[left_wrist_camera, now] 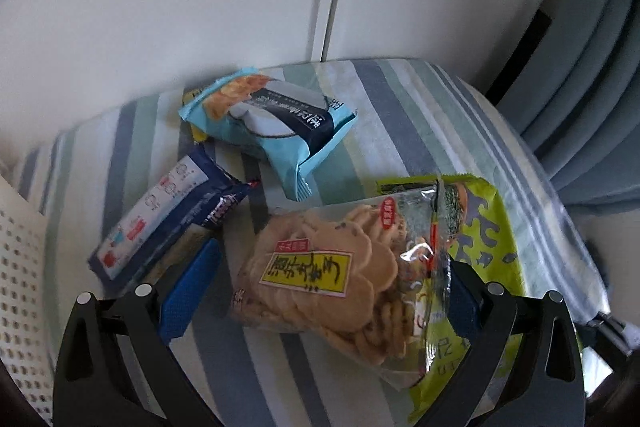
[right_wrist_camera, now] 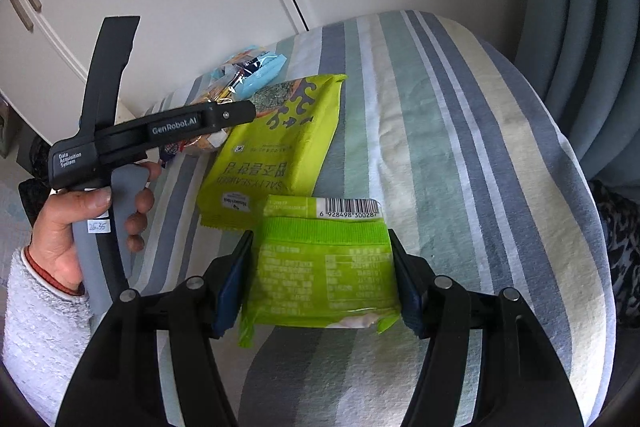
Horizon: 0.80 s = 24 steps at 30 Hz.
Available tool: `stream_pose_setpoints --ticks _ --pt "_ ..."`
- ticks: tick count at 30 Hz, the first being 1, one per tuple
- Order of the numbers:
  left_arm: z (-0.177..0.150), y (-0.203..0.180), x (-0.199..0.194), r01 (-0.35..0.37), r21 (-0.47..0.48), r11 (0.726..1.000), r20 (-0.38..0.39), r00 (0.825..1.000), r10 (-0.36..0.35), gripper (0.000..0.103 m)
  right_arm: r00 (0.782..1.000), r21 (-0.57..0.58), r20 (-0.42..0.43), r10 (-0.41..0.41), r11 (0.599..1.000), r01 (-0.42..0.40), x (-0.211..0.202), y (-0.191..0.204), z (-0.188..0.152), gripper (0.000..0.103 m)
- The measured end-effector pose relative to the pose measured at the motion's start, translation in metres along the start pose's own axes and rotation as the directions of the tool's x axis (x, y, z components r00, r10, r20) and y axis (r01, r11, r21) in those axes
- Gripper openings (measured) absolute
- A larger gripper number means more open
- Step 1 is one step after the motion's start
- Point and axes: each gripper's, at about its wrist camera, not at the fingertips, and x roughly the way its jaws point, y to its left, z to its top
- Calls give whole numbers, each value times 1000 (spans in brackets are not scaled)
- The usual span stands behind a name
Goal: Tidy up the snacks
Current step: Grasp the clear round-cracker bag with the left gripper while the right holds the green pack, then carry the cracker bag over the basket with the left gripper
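We see right tool (right_wrist_camera: 322, 277) clamped on small green snack pack (right_wrist_camera: 324, 267), pads pressing both its sides, pack above striped cushion (right_wrist_camera: 460, 147). Big lime seaweed bag (right_wrist_camera: 280, 143) just beyond, at 11 o'clock from pack. Left tool (left_wrist_camera: 316, 291) spread wide around clear cracker bag (left_wrist_camera: 320, 267); contact we cannot tell. Dark blue packet (left_wrist_camera: 160, 227) at 10 o'clock from crackers, light blue packet (left_wrist_camera: 272, 119) at 12. Hand (right_wrist_camera: 72, 227) grips left tool handle.

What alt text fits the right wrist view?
The right gripper clamps a small green snack packet over a striped cloth. To its left a hand holds the black left gripper over a lime seaweed bag.
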Motion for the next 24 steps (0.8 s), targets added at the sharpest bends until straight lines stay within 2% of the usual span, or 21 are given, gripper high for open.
stream_pose_setpoints --ticks 1,4,5,17,22,24 --pt "-1 4 2 25 -31 999 -5 1000 -25 100 1000 3 -1 3 1000 -3 0 0 0 63" --pt "-8 11 0 92 -73 993 7 996 -92 88 1000 1 2 3 1000 -3 0 -1 0 63" --pt "-11 11 -3 97 -84 992 12 995 -96 87 1000 0 5 3 1000 -3 -1 0 0 63" --pt "-20 4 -33 8 -51 999 77 997 -4 84 999 10 31 24 1000 -24 -7 -1 -2 63" --pt "-18 6 -56 -40 -53 998 124 991 46 84 998 6 61 26 1000 -27 -14 1 -2 63" --pt "-18 4 -65 -82 -49 995 148 985 89 84 996 -7 88 15 1000 -15 -19 3 -3 63"
